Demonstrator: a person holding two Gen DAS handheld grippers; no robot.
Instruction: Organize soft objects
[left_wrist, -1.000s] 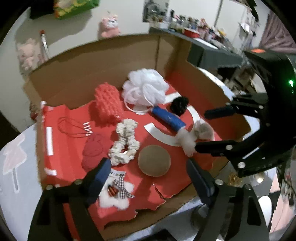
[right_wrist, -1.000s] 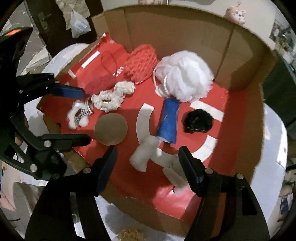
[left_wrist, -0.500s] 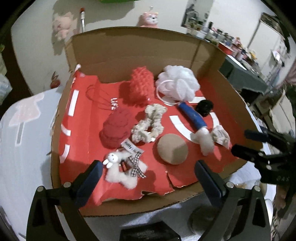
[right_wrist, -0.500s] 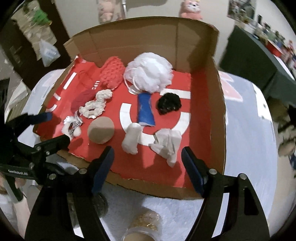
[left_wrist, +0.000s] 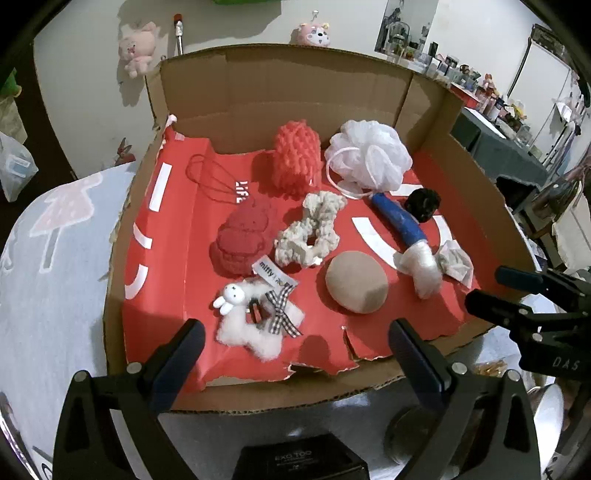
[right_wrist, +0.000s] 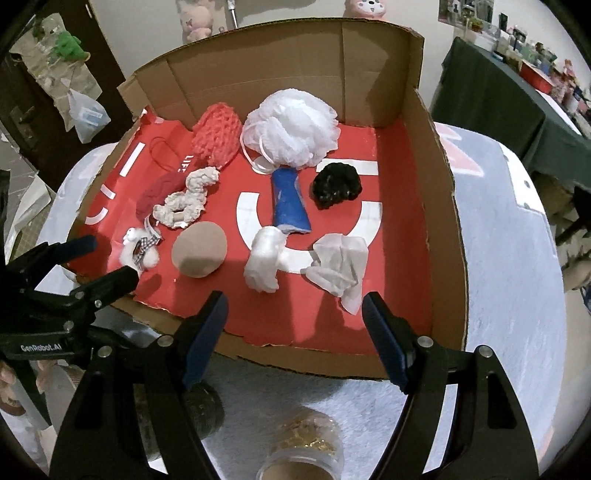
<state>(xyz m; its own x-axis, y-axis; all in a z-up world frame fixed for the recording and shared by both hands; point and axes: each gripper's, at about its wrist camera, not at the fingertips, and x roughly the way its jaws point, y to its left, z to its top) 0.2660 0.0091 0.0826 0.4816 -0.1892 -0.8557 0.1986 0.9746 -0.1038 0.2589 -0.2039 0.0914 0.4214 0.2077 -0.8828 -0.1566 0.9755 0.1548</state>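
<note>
Both grippers hang back off the near edge of the cardboard box (left_wrist: 288, 88) now, and that's the change worth calling: a second ago the left gripper (left_wrist: 295, 347) was right down over the small white plush toy (left_wrist: 258, 314), jaws half around it. Now it sits clear of the box, released and spread wide, nothing between the jaws. The plush lies on the red liner (left_wrist: 166, 258) near the front left corner, apart from the tool.

The right gripper (right_wrist: 293, 314) has backed away as well. It stands open and empty, with the crumpled white tissue (right_wrist: 340, 266) just ahead of it inside the box.

So where does everything sit? All of it in the box: white bath pouf (left_wrist: 369, 155) and coral knit piece (left_wrist: 295, 155) at the back, cream scrunchie (left_wrist: 314, 229) and dark red knit (left_wrist: 240, 240) in the middle, round tan pad (left_wrist: 356, 282) near the front, and the blue-and-white roll (left_wrist: 402, 229) beside the black scrunchie (left_wrist: 423, 205) — a scrunchie, I think, though it's small and dark from here.

With both tools out and nothing held, this reads like a pause between picks, or the sorting wrapping up.
</note>
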